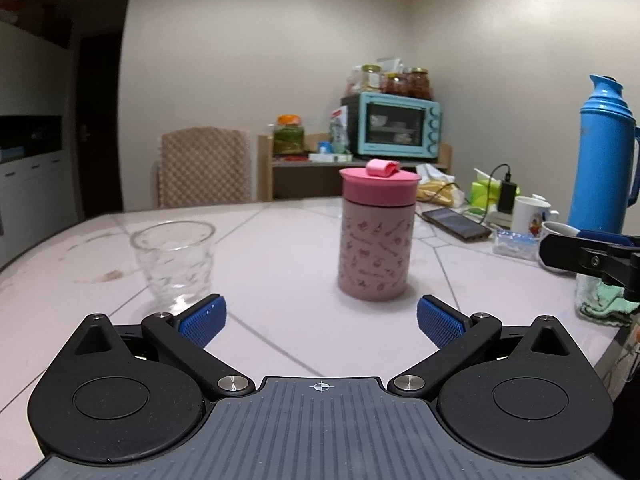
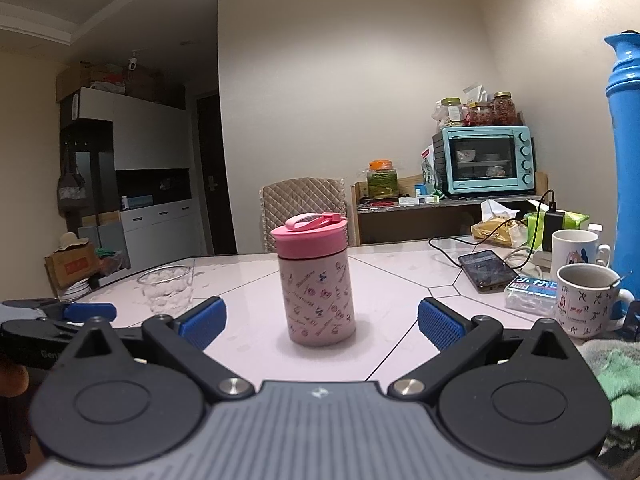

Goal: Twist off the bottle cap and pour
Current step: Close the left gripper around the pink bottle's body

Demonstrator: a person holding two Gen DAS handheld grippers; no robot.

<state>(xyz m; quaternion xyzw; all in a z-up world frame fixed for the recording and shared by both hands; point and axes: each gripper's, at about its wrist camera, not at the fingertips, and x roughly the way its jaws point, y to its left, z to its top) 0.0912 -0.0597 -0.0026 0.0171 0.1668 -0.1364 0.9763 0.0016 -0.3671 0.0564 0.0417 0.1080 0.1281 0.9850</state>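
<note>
Pink bottle stands upright mid-table, its pink cap seated on top — whether it was ever off, you can't call from here. Over to the left sits the clear glass, looking empty, within pouring reach. Right gripper squares up on the bottle, fingers spread wide, holding nothing. Left gripper hangs near too, released and empty, bottle just right of its line — presumably ready to steady the body.
</note>
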